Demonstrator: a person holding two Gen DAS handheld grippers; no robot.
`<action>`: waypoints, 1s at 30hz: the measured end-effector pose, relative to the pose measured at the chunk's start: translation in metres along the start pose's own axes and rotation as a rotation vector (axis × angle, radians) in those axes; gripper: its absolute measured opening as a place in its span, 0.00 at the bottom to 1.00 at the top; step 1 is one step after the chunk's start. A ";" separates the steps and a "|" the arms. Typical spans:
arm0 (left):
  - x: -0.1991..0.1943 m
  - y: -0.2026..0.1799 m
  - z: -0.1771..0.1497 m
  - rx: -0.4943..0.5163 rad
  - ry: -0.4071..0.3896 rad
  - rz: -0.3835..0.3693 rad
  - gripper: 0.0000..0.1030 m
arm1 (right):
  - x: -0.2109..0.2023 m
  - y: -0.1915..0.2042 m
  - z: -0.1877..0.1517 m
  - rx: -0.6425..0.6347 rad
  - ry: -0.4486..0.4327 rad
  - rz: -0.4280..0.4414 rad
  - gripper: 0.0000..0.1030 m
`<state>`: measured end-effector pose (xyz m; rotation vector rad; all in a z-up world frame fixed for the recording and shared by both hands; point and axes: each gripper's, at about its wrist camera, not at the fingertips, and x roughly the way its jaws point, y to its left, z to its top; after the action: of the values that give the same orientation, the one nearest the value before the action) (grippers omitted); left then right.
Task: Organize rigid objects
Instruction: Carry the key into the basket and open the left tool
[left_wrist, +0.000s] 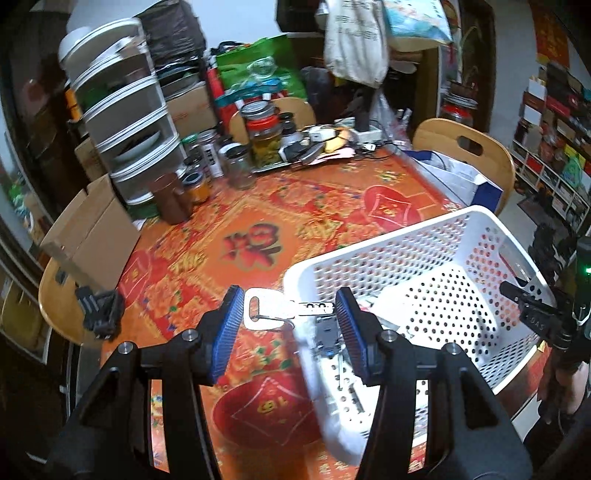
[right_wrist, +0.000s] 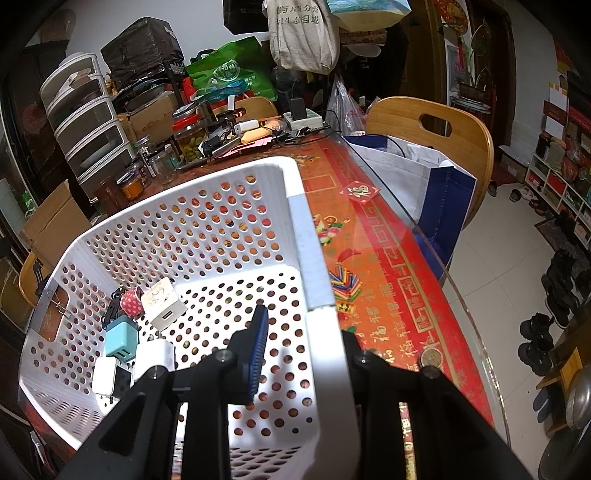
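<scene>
— White perforated basket (right_wrist: 207, 206) on worktop (right_wrist: 373, 266): holding what?
— Chargers: teal (right_wrist: 121, 339), white (right_wrist: 163, 305), more alongside.
— Tools?
— Left tool (left_wrist: 290, 319) half open, gripping a flat white opener (left_wrist: 275, 308) over the rim; right tool (right_wrist: 295, 347) clamped on basket wall.

A red patterned table (left_wrist: 258, 206) carries a white basket (left_wrist: 388, 240) and jars (left_wrist: 240, 166).

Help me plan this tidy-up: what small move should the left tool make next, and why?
Probably carry the key over the white basket rim and let go. The left tool grips the key right beside that rim, the right tool clamps the far wall, steadying it, and chargers already lie inside.
</scene>
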<state>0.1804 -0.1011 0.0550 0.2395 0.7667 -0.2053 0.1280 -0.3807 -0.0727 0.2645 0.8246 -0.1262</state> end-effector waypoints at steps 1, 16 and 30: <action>0.002 -0.008 0.002 0.013 0.003 -0.003 0.48 | 0.000 0.000 0.000 0.000 0.000 0.001 0.25; 0.062 -0.090 0.002 0.180 0.101 -0.018 0.48 | 0.001 0.000 -0.002 0.001 -0.007 0.019 0.25; 0.116 -0.114 -0.016 0.256 0.214 0.007 0.48 | 0.000 -0.002 -0.002 -0.001 -0.012 0.031 0.27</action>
<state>0.2203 -0.2160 -0.0538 0.5123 0.9521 -0.2743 0.1266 -0.3818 -0.0740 0.2750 0.8080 -0.0981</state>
